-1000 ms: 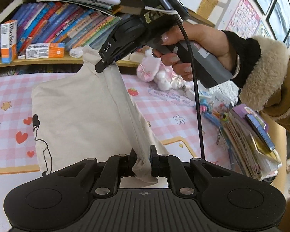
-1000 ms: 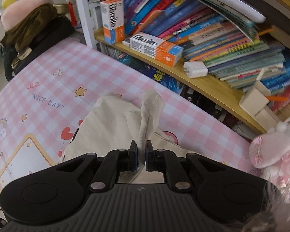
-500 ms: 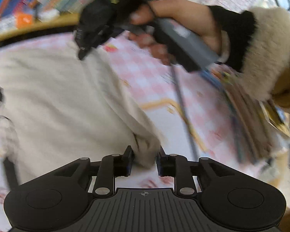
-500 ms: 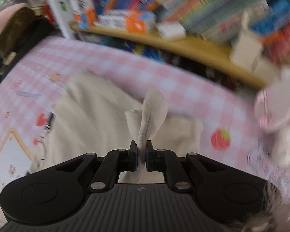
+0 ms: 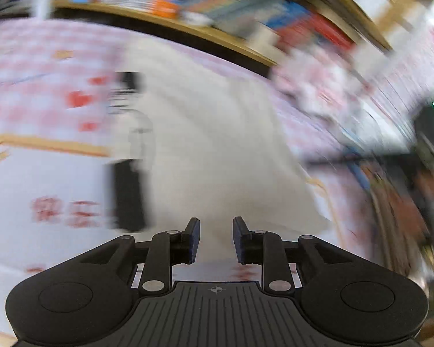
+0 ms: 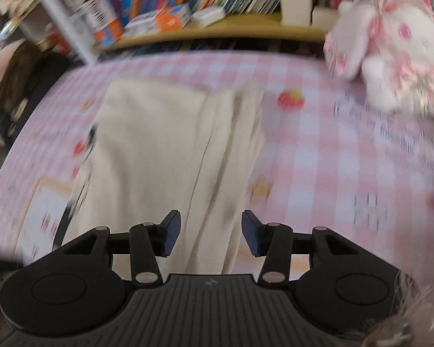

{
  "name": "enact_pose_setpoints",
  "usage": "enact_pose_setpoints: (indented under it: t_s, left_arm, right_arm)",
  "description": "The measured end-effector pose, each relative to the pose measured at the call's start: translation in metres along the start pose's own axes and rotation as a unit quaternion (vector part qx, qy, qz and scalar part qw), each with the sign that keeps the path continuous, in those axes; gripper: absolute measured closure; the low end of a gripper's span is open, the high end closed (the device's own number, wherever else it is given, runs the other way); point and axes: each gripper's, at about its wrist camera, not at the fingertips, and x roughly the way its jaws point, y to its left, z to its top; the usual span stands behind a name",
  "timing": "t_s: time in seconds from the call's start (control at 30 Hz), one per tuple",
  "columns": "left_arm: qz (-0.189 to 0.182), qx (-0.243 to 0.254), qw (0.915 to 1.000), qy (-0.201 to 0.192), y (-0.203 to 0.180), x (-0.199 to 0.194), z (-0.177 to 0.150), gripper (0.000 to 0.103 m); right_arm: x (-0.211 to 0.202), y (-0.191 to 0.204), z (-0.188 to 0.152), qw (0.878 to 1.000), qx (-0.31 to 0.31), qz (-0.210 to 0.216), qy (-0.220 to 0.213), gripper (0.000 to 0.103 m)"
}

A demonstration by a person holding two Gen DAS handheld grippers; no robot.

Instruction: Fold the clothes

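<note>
Two claws, both spread, neither pinching anything.

Left wrist view (heavy motion blur): left claw (image 5: 216,240) has its jaws parted with a clear gap. The cream garment (image 5: 217,133) lies flat on the pink checked surface (image 5: 29,66), directly ahead of the claw and running away from it toward the bookshelf (image 5: 205,8). Near edge of the cloth sits just beyond the fingertips; contact cannot be told. A dark print shows along the cloth's left side. Long axis runs near-to-far, roughly in line with the claw's pointing direction.

Right wrist view: right claw (image 6: 207,231) is spread wider. The garment (image 6: 165,150) stretches from between the fingers to the far side of the surface (image 6: 318,133). A doubled strip with a seam line lies along its right side, parallel to the long axis. Plush toy (image 6: 390,52) sits far right, well apart from the cloth.

Judgement: both claws stand at the same near end of the cloth; the right claw straddles the folded strip, so it appears the nearer one to that edge. Any coming fold likely turns on this near-to-far axis.
</note>
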Motion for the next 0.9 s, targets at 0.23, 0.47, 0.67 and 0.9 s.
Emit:
enact_pose_setpoints:
  t_s: [0.23, 0.47, 0.67, 0.9]
  left_arm:
    - [0.025, -0.01, 0.9995, 0.013, 0.015, 0.014, -0.004, 0.079]
    - [0.02, -0.01, 0.9996, 0.02, 0.012, 0.011, -0.013, 0.079]
    - [0.019, -0.011, 0.9996, 0.02, 0.016, 0.01, 0.002, 0.079]
    - [0.009, -0.051, 0.9985, -0.018, 0.044, 0.0, 0.051, 0.074]
  right_arm:
    - [0.004, 0.028, -0.053, 0.999, -0.038, 0.003, 0.033, 0.082]
    - [-0.008, 0.024, -0.046, 1.0, -0.027, 0.008, -0.007, 0.096]
    - [0.017, 0.002, -0.057, 0.999, 0.017, -0.001, 0.032, 0.093]
    - [-0.002, 0.007, -0.048, 0.999, 0.004, -0.033, -0.019, 0.073]
